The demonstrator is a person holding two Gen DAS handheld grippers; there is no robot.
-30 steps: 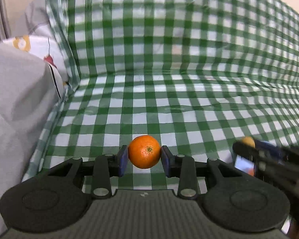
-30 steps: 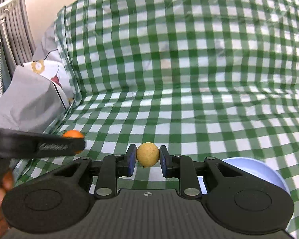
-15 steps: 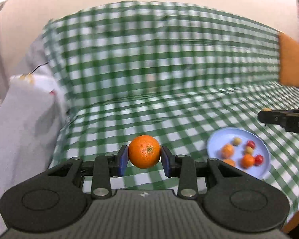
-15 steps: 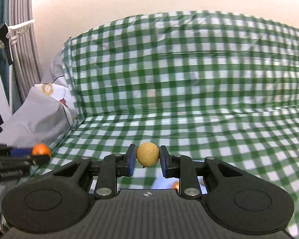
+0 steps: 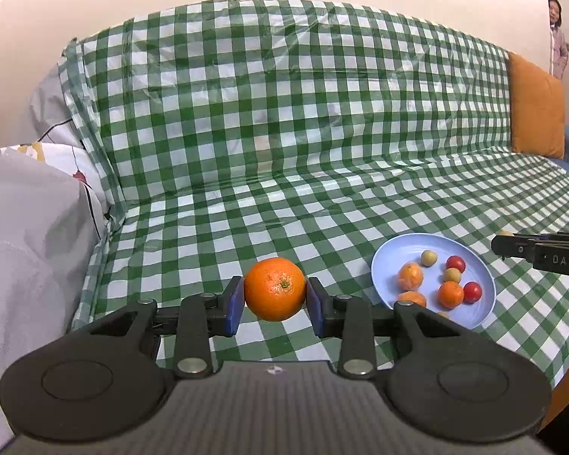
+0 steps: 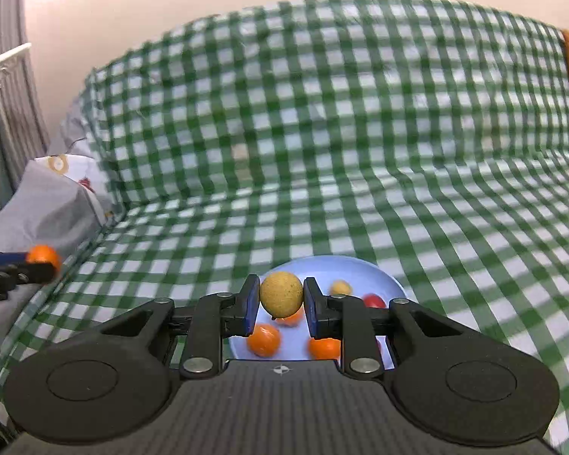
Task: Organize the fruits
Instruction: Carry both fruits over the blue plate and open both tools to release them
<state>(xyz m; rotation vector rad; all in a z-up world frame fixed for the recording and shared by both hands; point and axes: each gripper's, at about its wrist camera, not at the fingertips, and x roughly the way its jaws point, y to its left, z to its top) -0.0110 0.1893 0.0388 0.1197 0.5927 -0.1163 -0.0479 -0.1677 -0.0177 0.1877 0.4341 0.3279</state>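
My left gripper (image 5: 274,295) is shut on an orange (image 5: 275,289) and holds it above the green checked cloth, left of a light blue plate (image 5: 394,261). The plate holds several small oranges, red fruits and yellowish fruits. My right gripper (image 6: 280,295) is shut on a small yellow round fruit (image 6: 281,294) and holds it over the near part of the same plate (image 6: 389,284). The right gripper also shows at the right edge of the left wrist view (image 5: 502,244). The left gripper with its orange (image 6: 43,256) shows at the left edge of the right wrist view.
The green checked cloth (image 5: 284,121) covers a sofa seat and backrest. A grey bag or pillow (image 5: 30,235) lies at the left end. An orange cushion (image 5: 535,110) stands at the right end. A person (image 5: 557,34) stands far right behind the sofa.
Both grippers have pulled back and risen with their fruits still held. The plate has come into view: right of the left gripper, under the right gripper.
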